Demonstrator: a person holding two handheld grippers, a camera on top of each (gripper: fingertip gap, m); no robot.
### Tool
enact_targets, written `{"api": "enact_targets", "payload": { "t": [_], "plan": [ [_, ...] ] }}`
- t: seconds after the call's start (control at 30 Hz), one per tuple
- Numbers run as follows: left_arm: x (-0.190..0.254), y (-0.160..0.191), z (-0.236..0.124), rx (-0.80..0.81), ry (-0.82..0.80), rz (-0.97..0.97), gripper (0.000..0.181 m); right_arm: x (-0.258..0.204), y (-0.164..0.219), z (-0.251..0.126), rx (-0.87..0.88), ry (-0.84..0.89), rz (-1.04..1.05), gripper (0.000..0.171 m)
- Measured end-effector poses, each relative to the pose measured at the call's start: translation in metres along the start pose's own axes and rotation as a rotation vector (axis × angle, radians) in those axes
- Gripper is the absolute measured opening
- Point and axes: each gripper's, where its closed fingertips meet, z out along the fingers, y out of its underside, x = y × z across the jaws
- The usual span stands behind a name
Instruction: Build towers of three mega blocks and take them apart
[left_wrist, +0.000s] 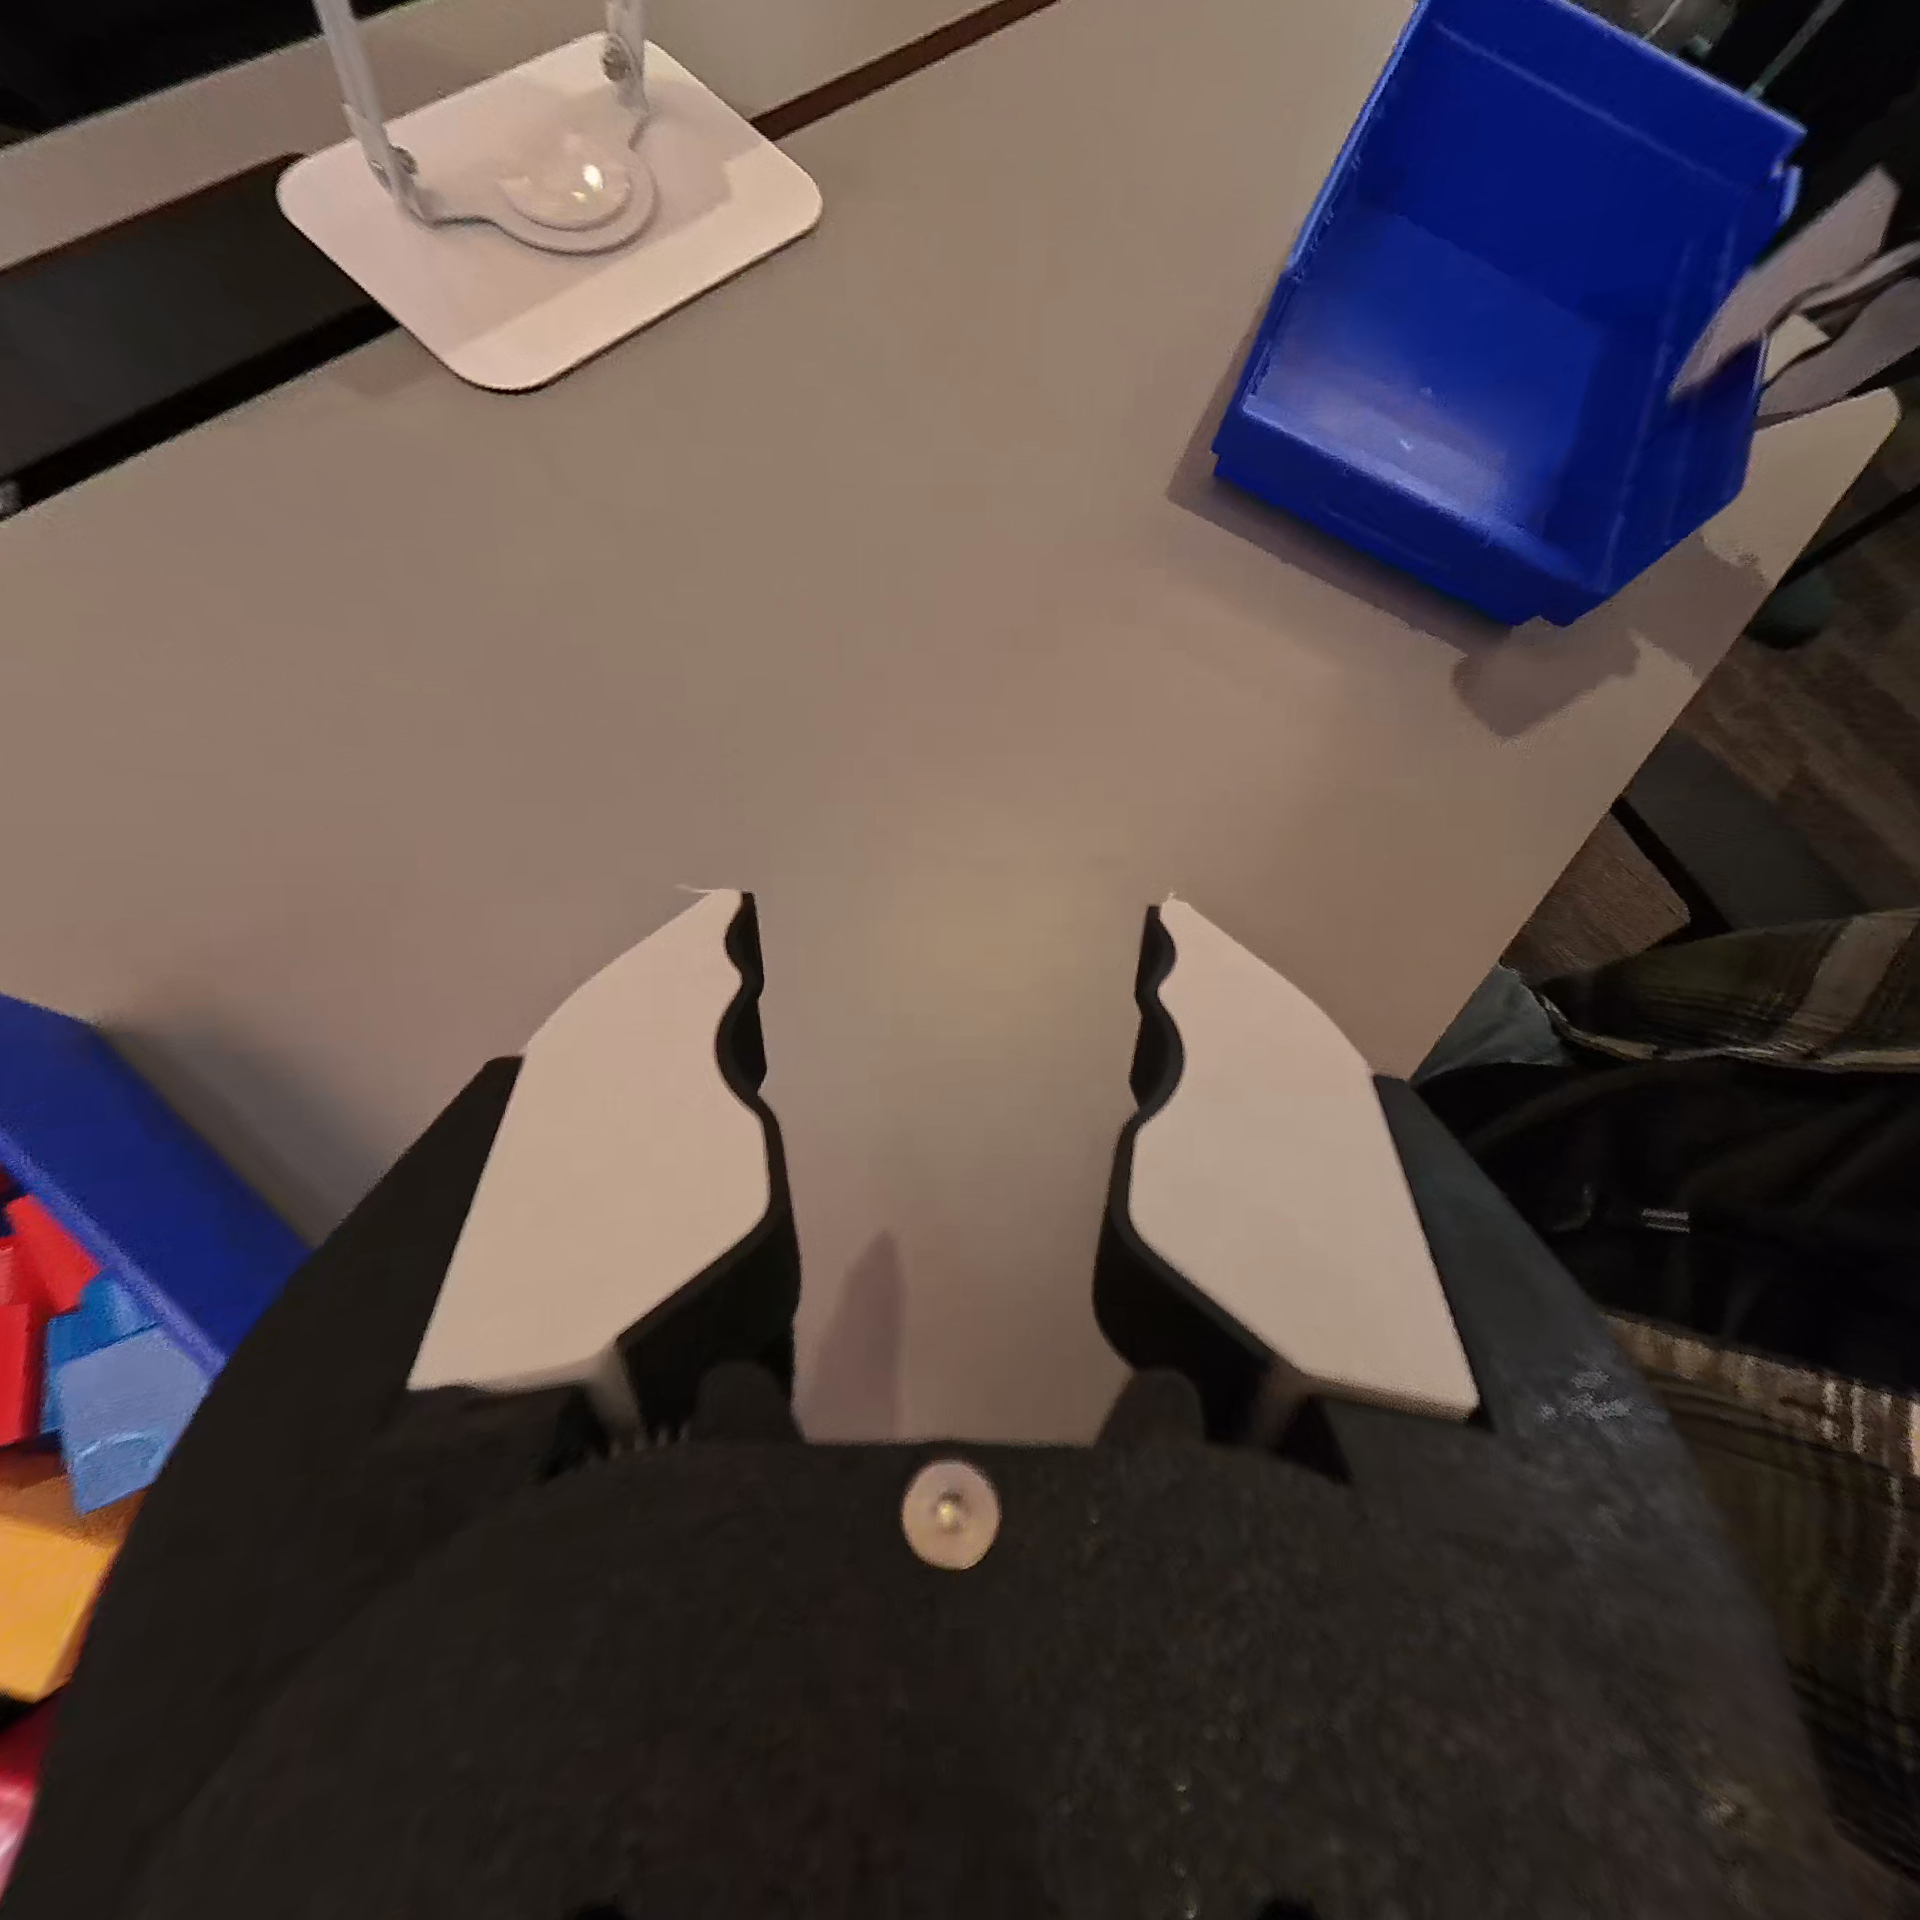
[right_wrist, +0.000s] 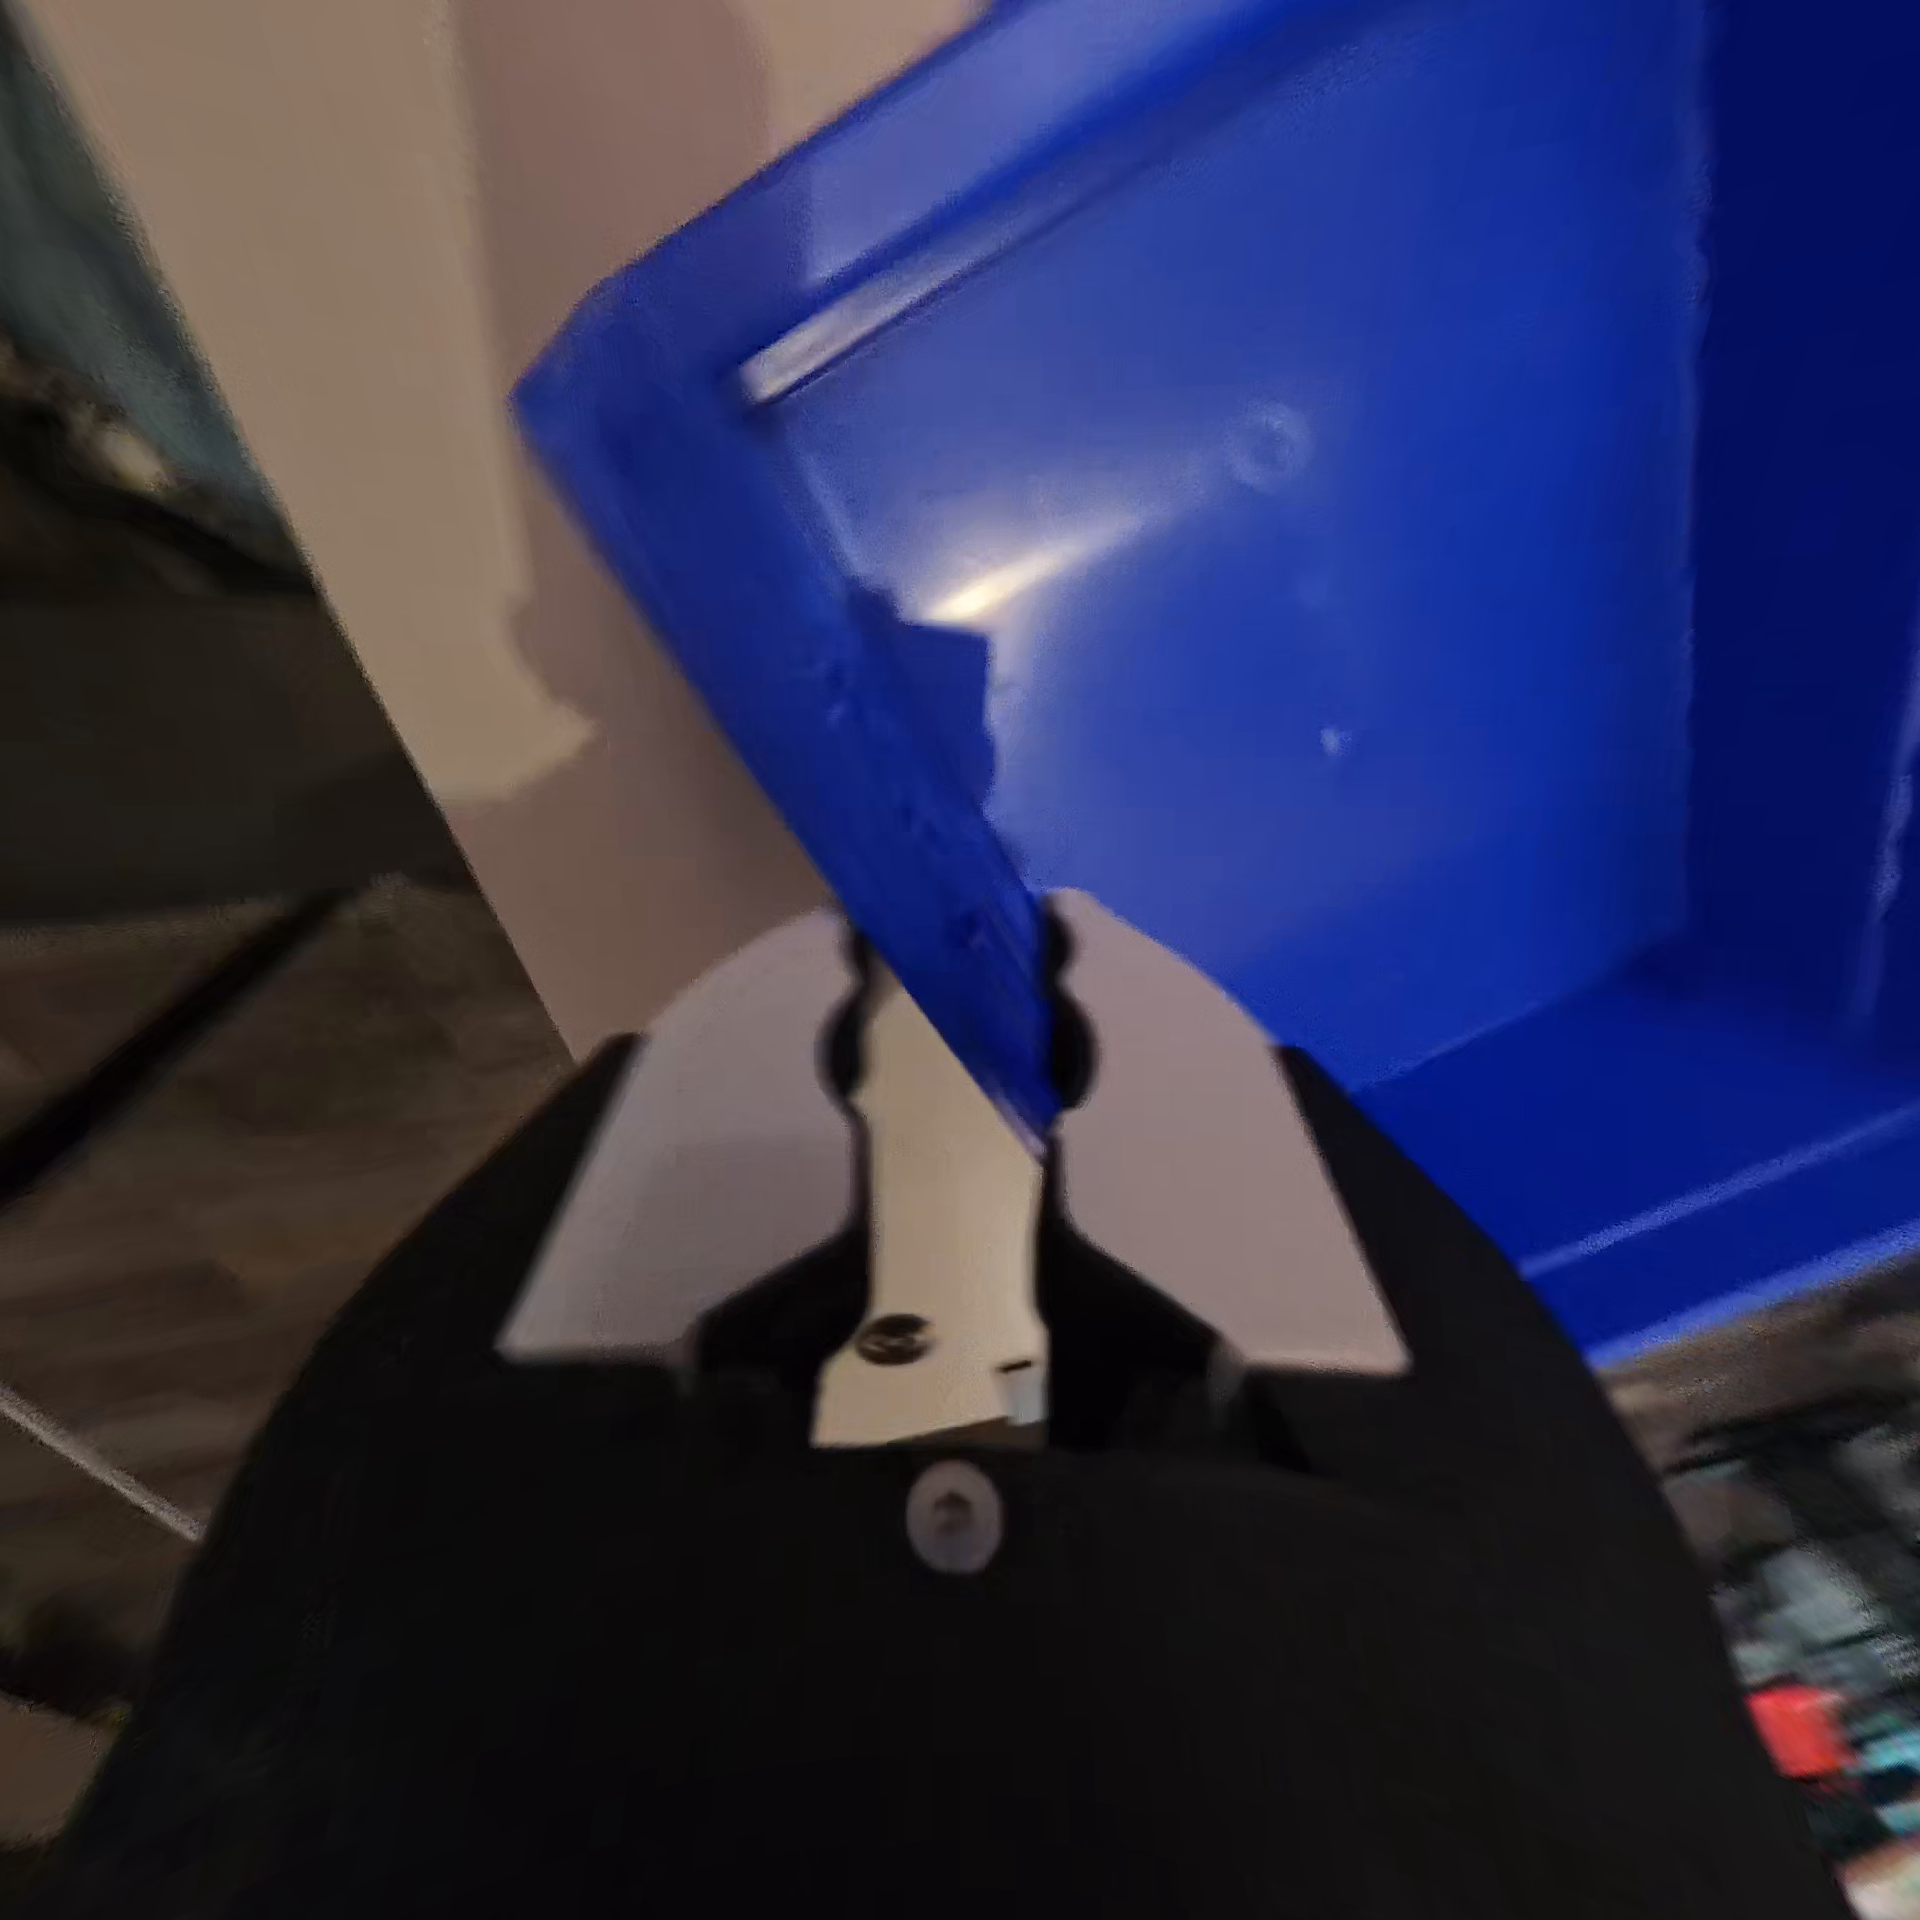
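Note:
My left gripper (left_wrist: 948, 909) is open and empty, hovering over the bare grey table (left_wrist: 727, 623). An empty blue bin (left_wrist: 1455, 343) stands at the table's far right corner. At the lower left, a second blue bin (left_wrist: 125, 1132) holds several mega blocks: red (left_wrist: 42, 1278), blue (left_wrist: 104, 1423) and orange (left_wrist: 42, 1590). In the right wrist view my right gripper (right_wrist: 956, 925) is shut on the side wall of the empty blue bin (right_wrist: 1351, 623), which fills the view at a tilt. The right gripper (left_wrist: 1808, 281) shows as a grey blur at that bin's far side in the left wrist view.
A white stand base (left_wrist: 551, 208) with a clear bracket sits at the far left of the table. The table's right edge (left_wrist: 1662, 748) drops to a dark wood floor. A person's plaid sleeve (left_wrist: 1714, 997) is at the right. My hands' fingertips stand some 50 cm from each other.

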Motion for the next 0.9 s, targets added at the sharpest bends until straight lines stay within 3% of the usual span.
{"api": "enact_targets", "payload": {
  "t": [0.03, 0.07, 0.1, 0.2, 0.27, 0.37, 0.53, 0.6, 0.63, 0.67, 0.77, 0.9],
  "plan": [
    [0.004, 0.001, 0.004, 0.000, 0.013, 0.004, 0.069, 0.004, 0.005, -0.006, 0.031, 0.018, 0.131, 0.061],
    [0.008, 0.001, 0.007, 0.003, 0.024, 0.007, 0.069, 0.008, 0.007, -0.014, 0.084, 0.023, 0.296, 0.086],
    [0.011, 0.000, 0.011, 0.007, 0.036, 0.010, 0.070, 0.012, 0.010, -0.024, 0.135, 0.017, 0.498, 0.101],
    [0.020, -0.003, 0.025, 0.015, 0.077, 0.010, 0.070, 0.028, 0.024, -0.049, 0.345, -0.064, 1.159, 0.100],
    [0.025, -0.008, 0.035, 0.030, 0.103, 0.009, 0.070, 0.040, 0.035, -0.060, 0.488, -0.083, 1.389, 0.100],
    [0.035, -0.016, 0.047, 0.051, 0.154, 0.025, 0.071, 0.041, 0.057, -0.053, 0.508, -0.079, 1.579, 0.105],
    [0.049, -0.026, 0.057, 0.081, 0.223, 0.058, 0.070, 0.015, 0.053, -0.006, 0.390, -0.244, 1.755, 0.101],
    [0.052, -0.026, 0.059, 0.087, 0.243, 0.064, 0.070, 0.017, 0.041, 0.004, 0.425, -0.308, 1.786, 0.080],
    [0.053, -0.026, 0.060, 0.088, 0.248, 0.067, 0.070, 0.020, 0.038, 0.009, 0.430, -0.311, 1.786, 0.063],
    [0.054, -0.025, 0.061, 0.085, 0.253, 0.068, 0.070, 0.023, 0.039, 0.012, 0.423, -0.299, 1.775, 0.034],
    [0.055, -0.022, 0.063, 0.071, 0.257, 0.069, 0.070, 0.038, 0.048, 0.012, 0.408, -0.288, 1.756, 0.023],
    [0.056, -0.022, 0.069, 0.076, 0.268, 0.063, 0.068, 0.063, 0.078, 0.014, 0.264, -0.225, 1.625, 0.014]
  ]
}}
